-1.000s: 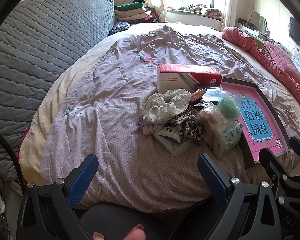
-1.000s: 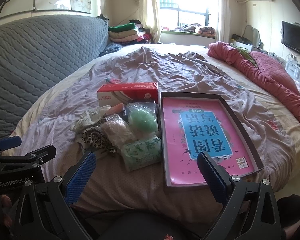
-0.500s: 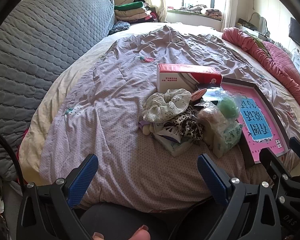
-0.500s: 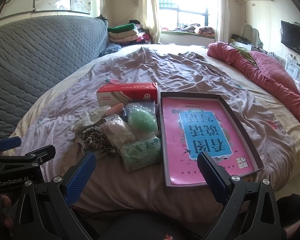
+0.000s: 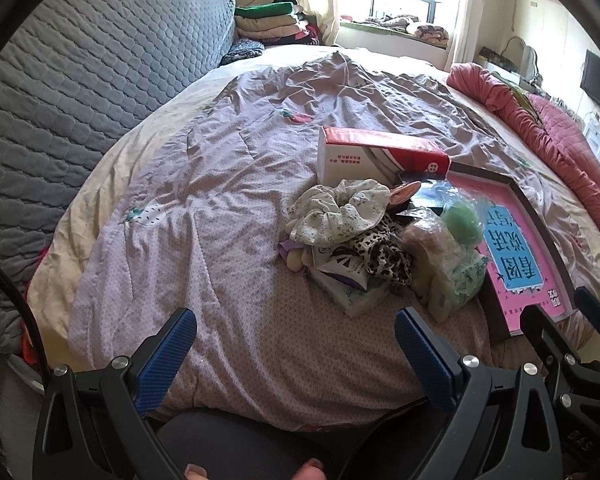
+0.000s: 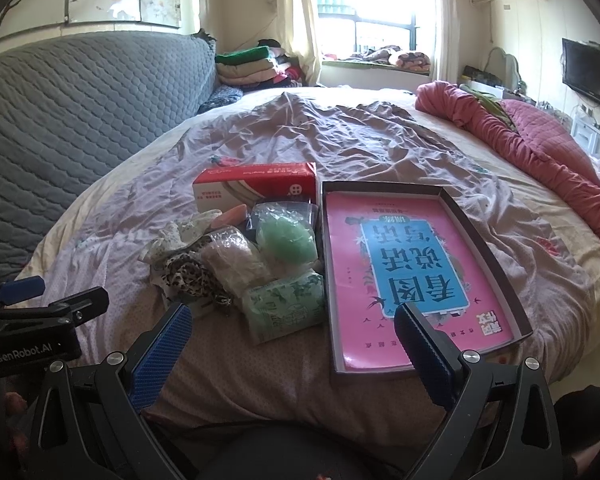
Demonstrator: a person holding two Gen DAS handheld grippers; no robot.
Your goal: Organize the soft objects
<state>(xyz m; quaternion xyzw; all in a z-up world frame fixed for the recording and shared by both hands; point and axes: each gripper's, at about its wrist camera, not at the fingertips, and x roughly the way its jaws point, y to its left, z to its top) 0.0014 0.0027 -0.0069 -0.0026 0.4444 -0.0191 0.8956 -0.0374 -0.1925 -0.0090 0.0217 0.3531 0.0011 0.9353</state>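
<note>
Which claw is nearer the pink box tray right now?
Right. The right claw hangs open at the near end of the pink box tray; the left claw, also open, sits beyond the pile of soft items.

My left wrist view looks low across the bed (image 5: 228, 208) from its near edge; my right sits just rightward. Both share the soft pile (image 5: 364, 240) (image 6: 236, 256) mid-frame.

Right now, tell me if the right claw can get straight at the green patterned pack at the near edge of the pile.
Probably yes. The right claw is open and empty, and the green patterned pack lies just ahead of it at the pile's near edge, beside the pink tray, with nothing on top of it.
</note>
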